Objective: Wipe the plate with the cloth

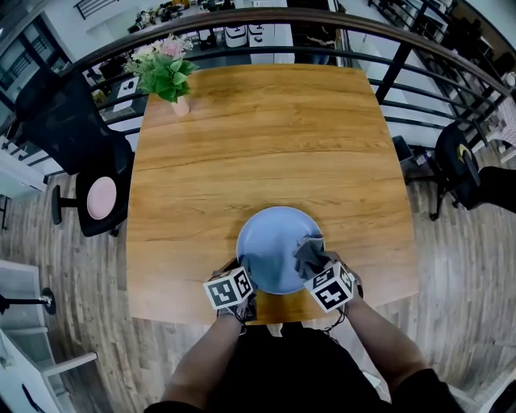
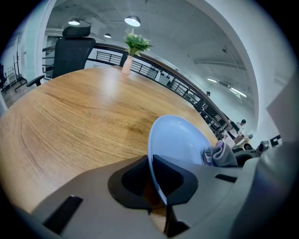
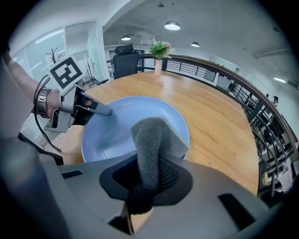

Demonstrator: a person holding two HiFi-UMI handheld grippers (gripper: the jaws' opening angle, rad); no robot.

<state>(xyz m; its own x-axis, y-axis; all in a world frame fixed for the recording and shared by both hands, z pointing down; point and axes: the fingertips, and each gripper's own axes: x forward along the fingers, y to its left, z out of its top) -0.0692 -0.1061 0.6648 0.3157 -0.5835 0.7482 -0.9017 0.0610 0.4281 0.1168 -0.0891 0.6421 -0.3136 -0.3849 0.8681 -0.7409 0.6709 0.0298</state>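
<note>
Under the plate (image 1: 270, 242) spreads a wooden table (image 1: 266, 137), and the plate sits close to the table's near edge, right in front of the person. Beyond the plate, past the table's far edge, a dark railing (image 1: 322, 20) curves across. A black chair (image 1: 68, 137) stands well to the plate's far left, off the table. The plate is pale blue, round and shallow.

At the plate's near-left rim is the left gripper (image 1: 242, 273). The left gripper view shows its jaws closed on that rim, the thin edge of the plate (image 2: 180, 140) running straight between them (image 2: 158, 186). The right gripper view shows the same hold from across the plate (image 3: 121, 130), with the left gripper (image 3: 100, 109) pinching the rim.

At the plate's near-right side is the right gripper (image 1: 313, 264). Its jaws (image 3: 149, 186) are clamped on the cloth (image 3: 152, 144), a grey fleecy fold that stands up between them and bends over onto the plate. From above, the cloth (image 1: 309, 254) lies on the plate's right inner part, just inside the rim. From the left gripper it shows as a bunched grey wad (image 2: 219, 154) at the plate's far side.

A small plant (image 1: 165, 73) in a pink vase stands well beyond the plate, near the table's far-left corner.
</note>
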